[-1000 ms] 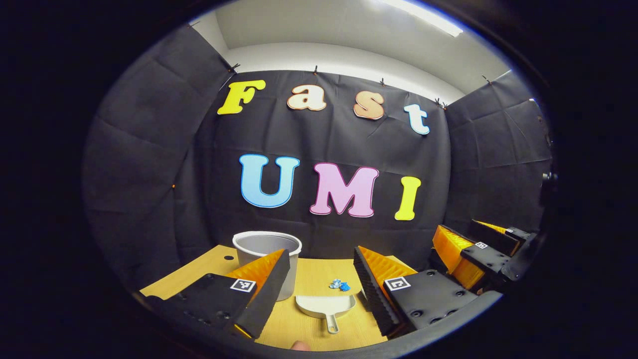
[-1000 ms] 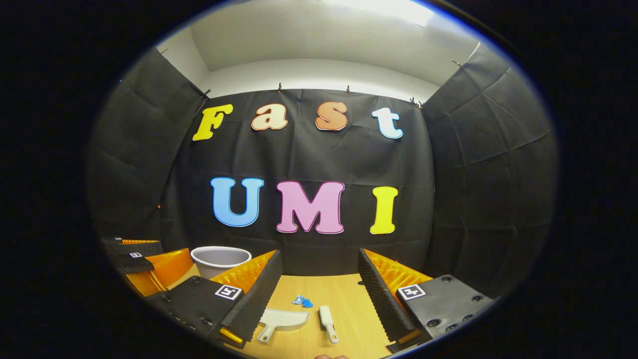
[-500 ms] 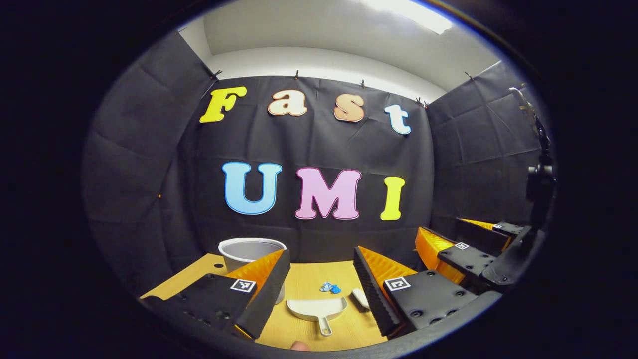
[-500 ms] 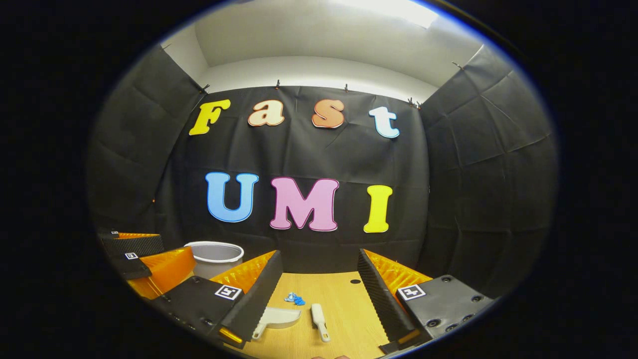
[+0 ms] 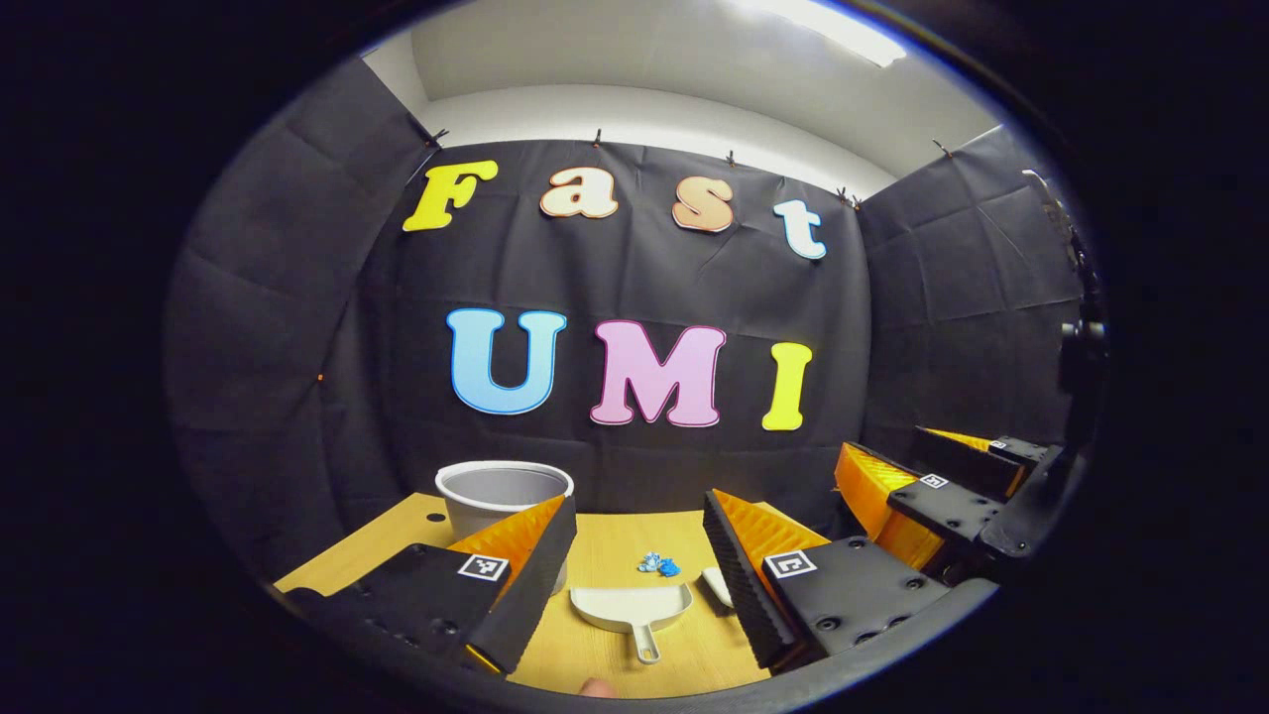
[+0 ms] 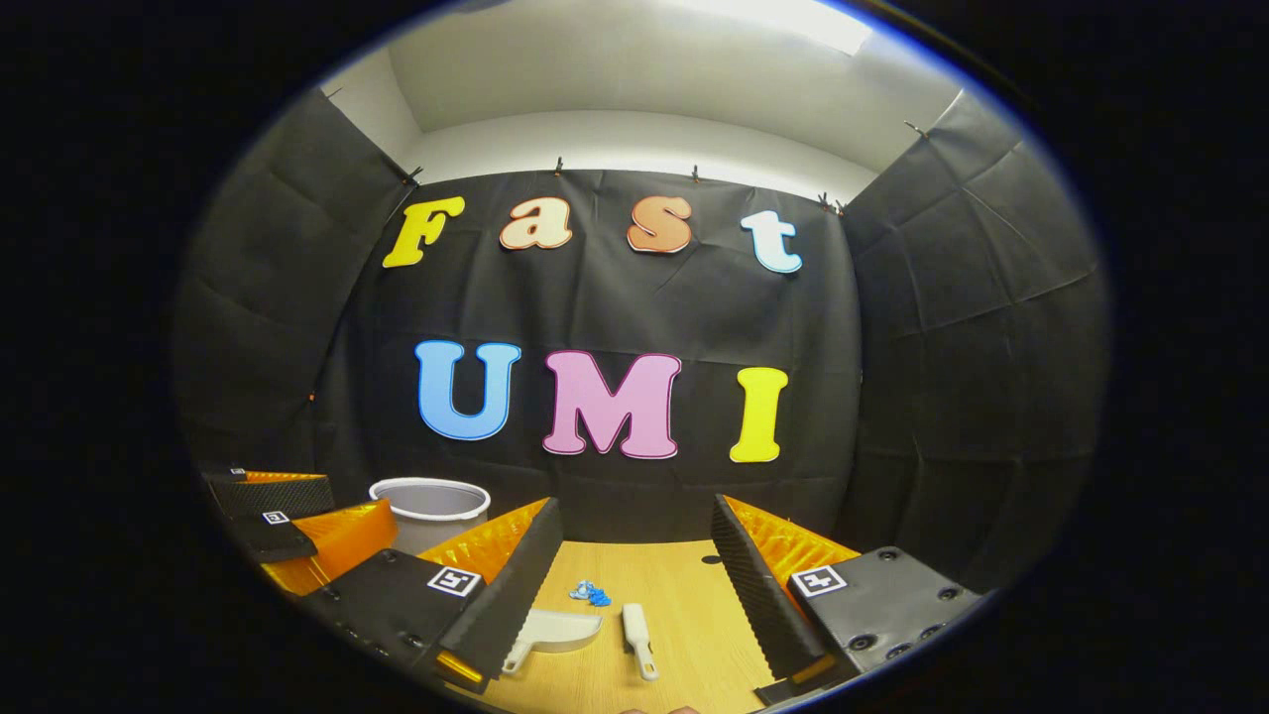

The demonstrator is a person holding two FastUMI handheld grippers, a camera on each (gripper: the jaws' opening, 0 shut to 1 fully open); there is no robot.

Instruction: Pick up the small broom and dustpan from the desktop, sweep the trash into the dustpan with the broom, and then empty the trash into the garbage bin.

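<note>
Hovering with little drift over the last second, the left gripper (image 5: 634, 565) and right gripper (image 6: 634, 570) stay spread, empty; white plastic dustpan (image 5: 632, 607) and small white broom (image 6: 637, 639) await pickup.

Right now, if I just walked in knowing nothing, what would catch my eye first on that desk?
Probably the small blue scrap of trash, bright against the wooden desk. Just in front of it lie a pale dustpan and, to its right, a little broom, both flat and untouched. Off to the left at the back stands a grey bin, while the left gripper and right gripper hover open above the desk.
</note>
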